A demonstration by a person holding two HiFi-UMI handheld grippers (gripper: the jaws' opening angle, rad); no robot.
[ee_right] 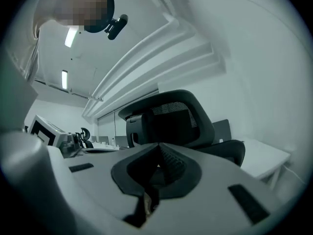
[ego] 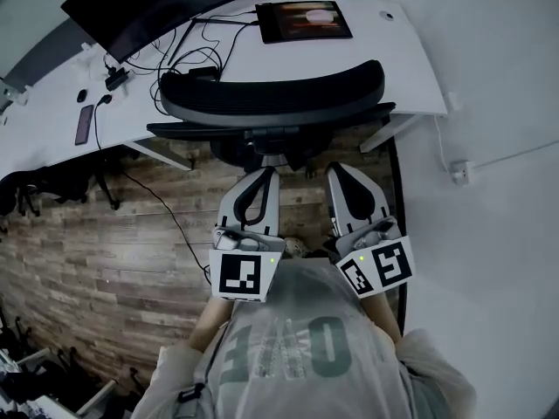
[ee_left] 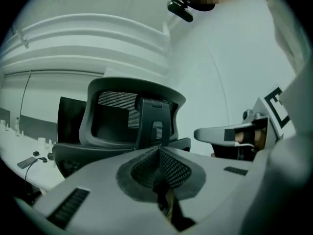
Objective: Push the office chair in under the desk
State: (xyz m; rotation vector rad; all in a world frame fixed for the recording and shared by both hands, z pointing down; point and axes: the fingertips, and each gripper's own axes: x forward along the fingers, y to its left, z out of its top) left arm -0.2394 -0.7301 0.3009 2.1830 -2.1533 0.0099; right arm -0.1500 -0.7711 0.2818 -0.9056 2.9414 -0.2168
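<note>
Two grippers, both with jaws pressed together and nothing between them, point level at the rear of the office chair [ego: 271, 94]; neither is touching it. From the head view, the left gripper [ego: 260, 175] and the right gripper [ego: 341, 171] sit side by side just short of the chair's column and lower frame. The backrest curves along the near edge of the white desk [ego: 410, 51], so I judge the chair is largely in already, though I cannot tell how far the seat reaches under the top. Closed tips are the right tool here, I think: blunt and stiff, with nothing to snag in the mesh. I would set them on the hard frame of the backrest, one either side of the central spine, not on the mesh panel, which would give and let a tip slide. Pushing evenly with both matters most, since the castors will swing the chair if one side leads. I would go slowly and level, aiming square at the desk, and watch the armrest bar [ego: 262, 130] against the desk edge and the angled desk leg [ego: 389, 132] at the right, stopping as soon as anything meets. The cables [ego: 188, 55] and the tablet [ego: 303, 21] lie on the top, well clear of the push.
</note>
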